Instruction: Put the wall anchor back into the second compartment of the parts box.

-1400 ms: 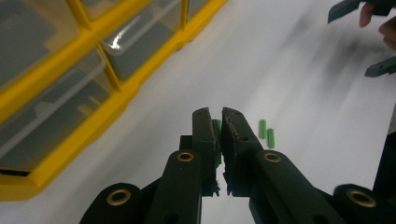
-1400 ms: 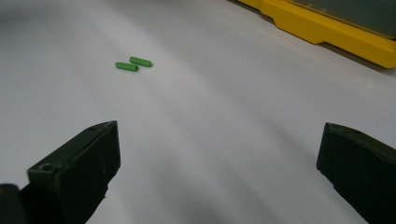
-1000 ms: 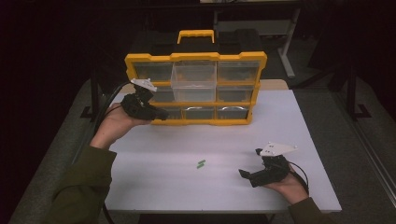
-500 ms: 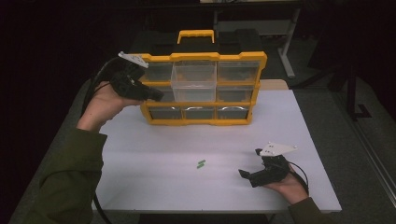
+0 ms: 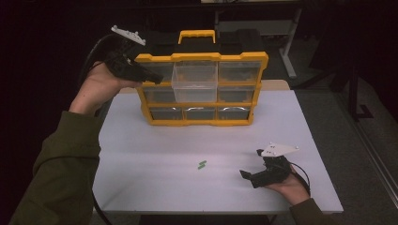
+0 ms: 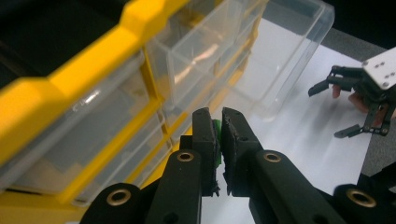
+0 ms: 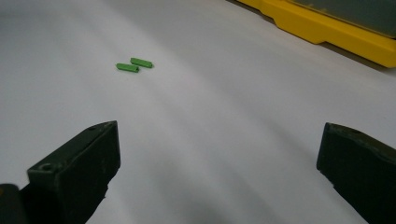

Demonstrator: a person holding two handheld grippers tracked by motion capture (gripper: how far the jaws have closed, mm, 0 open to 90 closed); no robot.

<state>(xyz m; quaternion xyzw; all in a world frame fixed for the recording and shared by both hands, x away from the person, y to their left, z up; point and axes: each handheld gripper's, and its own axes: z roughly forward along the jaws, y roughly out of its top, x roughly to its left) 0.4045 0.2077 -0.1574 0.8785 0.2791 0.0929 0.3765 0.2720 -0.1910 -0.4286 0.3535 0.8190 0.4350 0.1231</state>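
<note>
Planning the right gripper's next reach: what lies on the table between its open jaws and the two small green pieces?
Nothing: in the right gripper view, bare white table runs from the right gripper to the two small green pieces.

Ahead of left fingers (image 6: 206,135): pulled-out clear drawer (image 6: 261,51), yellow organizer frame (image 6: 65,79) alongside.
Between right fingers (image 7: 79,163): bare white table (image 7: 224,140); two green pegs (image 7: 134,65) beyond.
</note>
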